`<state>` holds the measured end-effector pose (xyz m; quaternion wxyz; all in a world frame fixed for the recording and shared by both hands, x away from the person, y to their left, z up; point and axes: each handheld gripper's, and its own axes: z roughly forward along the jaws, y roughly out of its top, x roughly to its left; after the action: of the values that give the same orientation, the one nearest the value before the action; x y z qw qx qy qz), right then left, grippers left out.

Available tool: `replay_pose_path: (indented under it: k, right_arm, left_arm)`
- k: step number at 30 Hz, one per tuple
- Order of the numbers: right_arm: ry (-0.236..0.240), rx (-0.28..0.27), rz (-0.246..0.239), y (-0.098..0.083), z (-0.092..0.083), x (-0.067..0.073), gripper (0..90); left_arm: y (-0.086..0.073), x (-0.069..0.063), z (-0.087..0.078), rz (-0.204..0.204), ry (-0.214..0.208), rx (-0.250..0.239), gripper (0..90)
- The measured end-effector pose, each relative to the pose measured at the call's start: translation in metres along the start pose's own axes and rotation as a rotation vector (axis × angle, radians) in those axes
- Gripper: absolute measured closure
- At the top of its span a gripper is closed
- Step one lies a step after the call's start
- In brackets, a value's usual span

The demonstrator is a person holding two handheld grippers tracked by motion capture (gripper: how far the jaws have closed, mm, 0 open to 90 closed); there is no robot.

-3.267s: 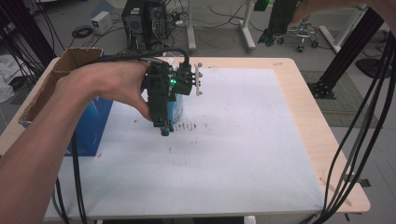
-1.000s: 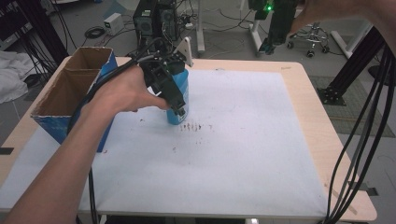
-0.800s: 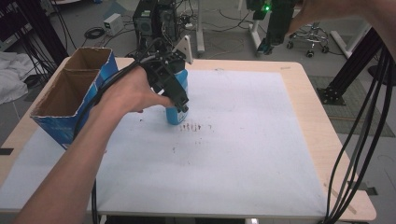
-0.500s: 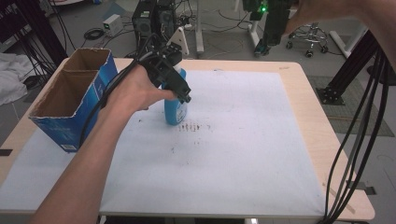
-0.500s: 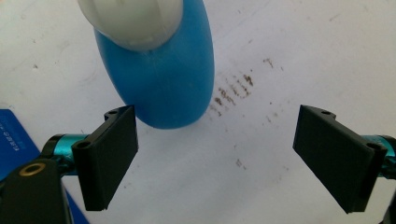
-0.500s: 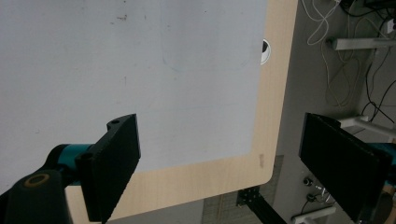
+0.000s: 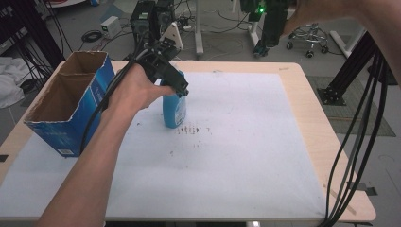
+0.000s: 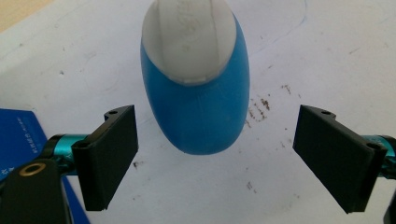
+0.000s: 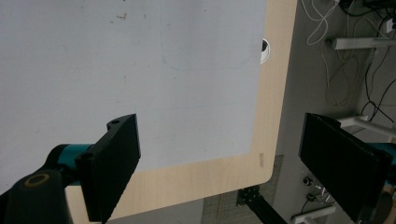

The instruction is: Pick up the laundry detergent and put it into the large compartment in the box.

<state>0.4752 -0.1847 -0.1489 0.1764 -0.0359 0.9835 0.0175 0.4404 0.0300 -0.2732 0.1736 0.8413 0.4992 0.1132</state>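
Here, the left gripper [image 8: 215, 154] hangs with jaws spread wide apart, just above a blue bottle [image 8: 196, 88] with a white cap, standing upright on the white sheet [image 7: 236, 156]. Open sheet stretches to its right. A blue cardboard box [image 7: 71, 106] stands open near the table's left edge. The right gripper [image 9: 219, 163], jaws apart, is raised over the table's far corner [image 9: 268, 175].

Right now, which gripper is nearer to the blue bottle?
Left. The left gripper is open just above the blue bottle, jaws on either side. The right gripper is far away, above the table's edge.
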Motion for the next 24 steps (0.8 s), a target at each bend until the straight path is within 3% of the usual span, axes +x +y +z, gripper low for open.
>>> replay_pose_path:
  k: [15,24]
  right_arm:
    - [0.005,0.000,-0.007,0.001,0.003,-0.001,11.9]
    - [0.005,-0.003,-0.001,-0.001,0.003,-0.003,11.9]
  left_arm:
    - [0.011,0.004,0.012,-0.029,-0.007,-0.031,14.0]
    - [0.015,0.004,0.018,-0.014,-0.002,-0.027,14.6]
